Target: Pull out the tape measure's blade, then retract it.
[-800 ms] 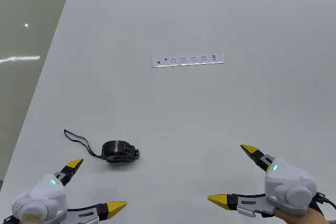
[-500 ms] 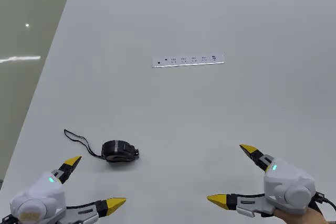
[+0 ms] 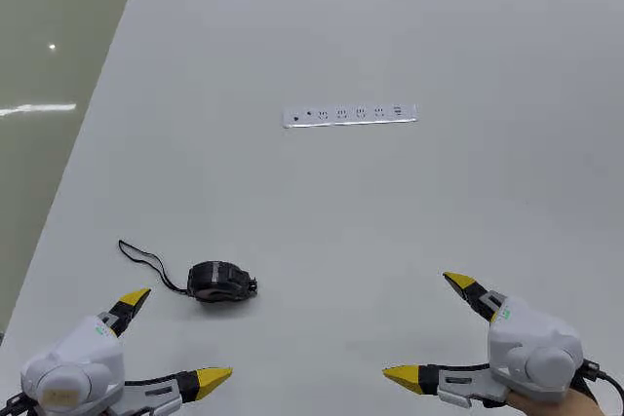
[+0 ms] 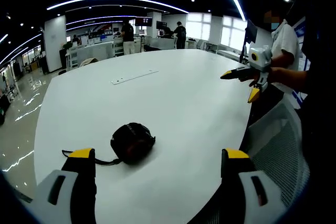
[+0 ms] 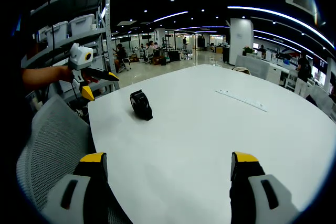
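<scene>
Round black tape measure (image 3: 220,282) w/ thin cord loop sits lower left on smooth white table (image 3: 390,202). Left gripper (image 3: 177,336) & right gripper (image 3: 429,326), yellow-tipped, both spread wide.

The head view looks steeply down on the surface (image 3: 390,221) from above its near edge. Both gripper views sit low by that edge, angled inward across it; all three share the tape measure (image 3: 221,283) and power strip (image 3: 350,115).
</scene>
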